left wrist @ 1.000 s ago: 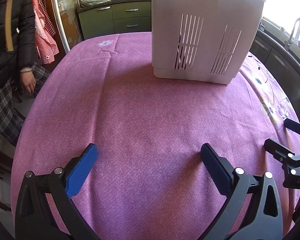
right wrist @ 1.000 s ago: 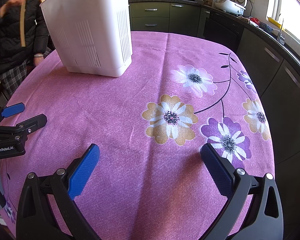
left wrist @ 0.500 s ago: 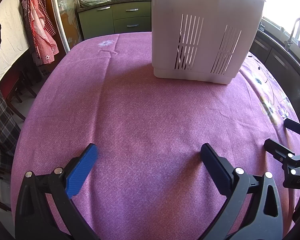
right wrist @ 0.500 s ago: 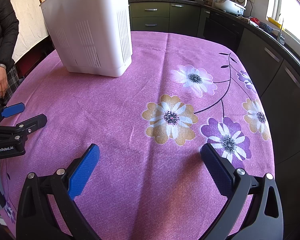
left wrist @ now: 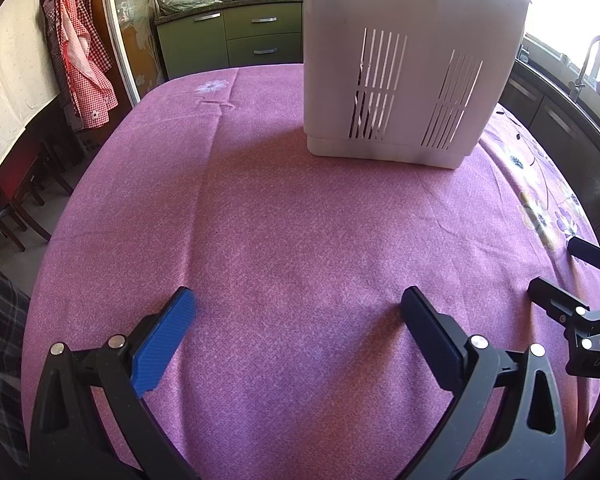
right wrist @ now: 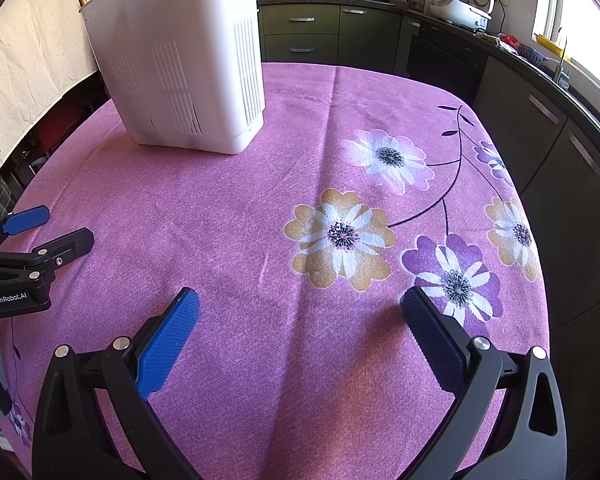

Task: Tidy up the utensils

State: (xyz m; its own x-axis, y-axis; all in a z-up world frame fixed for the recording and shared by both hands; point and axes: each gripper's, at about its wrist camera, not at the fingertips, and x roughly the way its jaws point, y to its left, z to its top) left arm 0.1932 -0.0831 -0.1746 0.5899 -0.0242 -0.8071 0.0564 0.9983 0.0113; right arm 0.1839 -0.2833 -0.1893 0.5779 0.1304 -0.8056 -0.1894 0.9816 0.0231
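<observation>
Left gripper [left wrist: 296,304]: jaws spread wide, nothing between the blue pads, low over bare purple tablecloth [left wrist: 284,216] at the near side of the table. Right gripper [right wrist: 300,308]: likewise wide open and empty, low over the flowered part of the cloth, just beside the left one; each shows at the edge of the other's view. White slotted utensil holder [left wrist: 404,60] stands upright on the far half of the table, ahead and slightly right of the left gripper, ahead and left of the right gripper, well apart from both. Through its slots something dark shows inside; cannot tell what. No loose utensils visible anywhere on the cloth in either view. Judgement: task is at its very start, or waiting; nothing is in hand and nothing to sort is laid out. Next move probably calls for finding the utensils, perhaps in the holder, and reaching forward over its tall rim without tipping it.
</observation>
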